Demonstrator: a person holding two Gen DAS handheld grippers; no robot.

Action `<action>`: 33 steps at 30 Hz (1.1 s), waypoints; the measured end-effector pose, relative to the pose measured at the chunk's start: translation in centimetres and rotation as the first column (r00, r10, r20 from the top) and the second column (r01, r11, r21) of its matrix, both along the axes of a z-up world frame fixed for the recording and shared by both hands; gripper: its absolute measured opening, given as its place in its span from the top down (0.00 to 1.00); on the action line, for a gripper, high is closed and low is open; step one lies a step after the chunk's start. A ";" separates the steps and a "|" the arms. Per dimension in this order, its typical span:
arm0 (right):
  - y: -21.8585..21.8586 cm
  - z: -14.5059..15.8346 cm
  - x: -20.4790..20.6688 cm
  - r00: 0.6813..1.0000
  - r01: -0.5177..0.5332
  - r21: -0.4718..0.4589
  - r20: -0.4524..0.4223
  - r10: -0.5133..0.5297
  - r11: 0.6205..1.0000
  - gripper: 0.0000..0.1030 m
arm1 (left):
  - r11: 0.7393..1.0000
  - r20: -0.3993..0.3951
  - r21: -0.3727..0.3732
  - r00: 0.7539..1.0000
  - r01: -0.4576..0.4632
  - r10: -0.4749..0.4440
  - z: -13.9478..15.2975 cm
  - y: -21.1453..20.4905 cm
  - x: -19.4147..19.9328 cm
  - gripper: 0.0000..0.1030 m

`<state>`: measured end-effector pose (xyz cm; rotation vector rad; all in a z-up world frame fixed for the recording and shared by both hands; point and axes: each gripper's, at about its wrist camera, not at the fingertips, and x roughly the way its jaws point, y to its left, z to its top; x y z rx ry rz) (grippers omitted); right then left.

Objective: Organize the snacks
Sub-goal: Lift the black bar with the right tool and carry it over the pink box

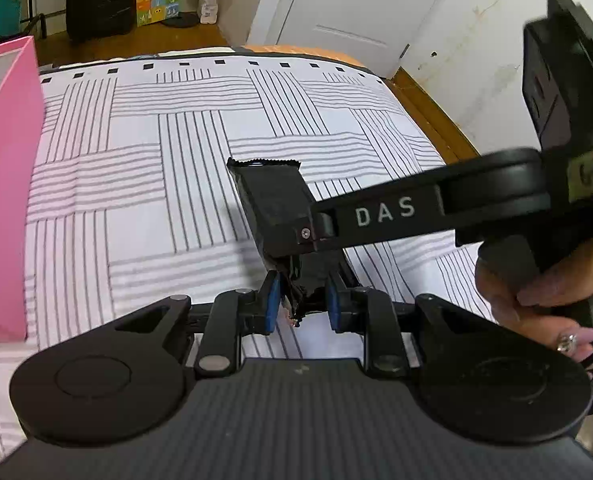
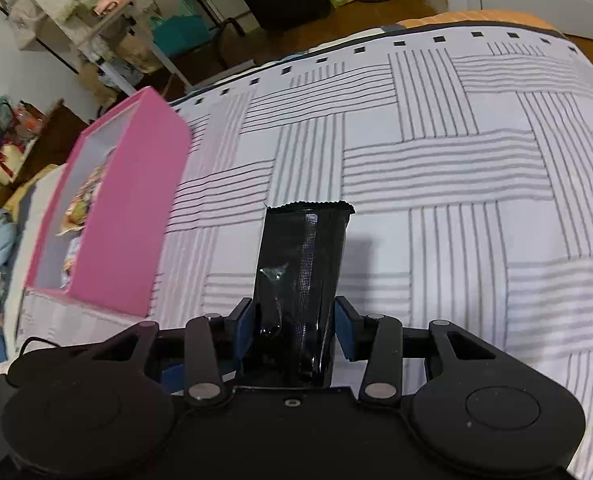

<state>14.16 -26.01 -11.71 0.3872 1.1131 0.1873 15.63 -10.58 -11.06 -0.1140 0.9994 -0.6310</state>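
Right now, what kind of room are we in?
Probably a bedroom: a bed with a striped bedspread, a clothes rack by the wall, and a white door.

The lower end of the black snack packet (image 2: pixel 300 292) is hidden behind the body of the right gripper (image 2: pixel 294 336), so its full length cannot be told. In the left wrist view, most of the packet (image 1: pixel 264 168) is covered by the right gripper's fingers (image 1: pixel 280 208). The pink box (image 1: pixel 4 184) is cut off by the left edge. The snacks inside the box (image 2: pixel 82 200) are too blurred to be identified.
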 end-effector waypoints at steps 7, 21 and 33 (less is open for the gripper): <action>2.2 2.0 -4.8 0.995 -0.022 0.037 0.102 0.018 0.999 0.53 | 1.000 0.027 -0.012 1.000 0.005 -0.004 2.5 2.5 -4.6 0.78; 7.8 7.1 -6.4 0.978 -0.106 0.047 0.186 0.096 0.993 0.55 | 1.000 0.118 0.026 0.993 0.001 -0.004 8.0 7.5 -9.3 0.77; 15.2 9.0 0.0 0.951 -0.247 0.033 0.198 0.236 0.968 0.56 | 0.991 0.200 -0.005 0.971 -0.136 0.134 10.0 14.8 -6.2 0.77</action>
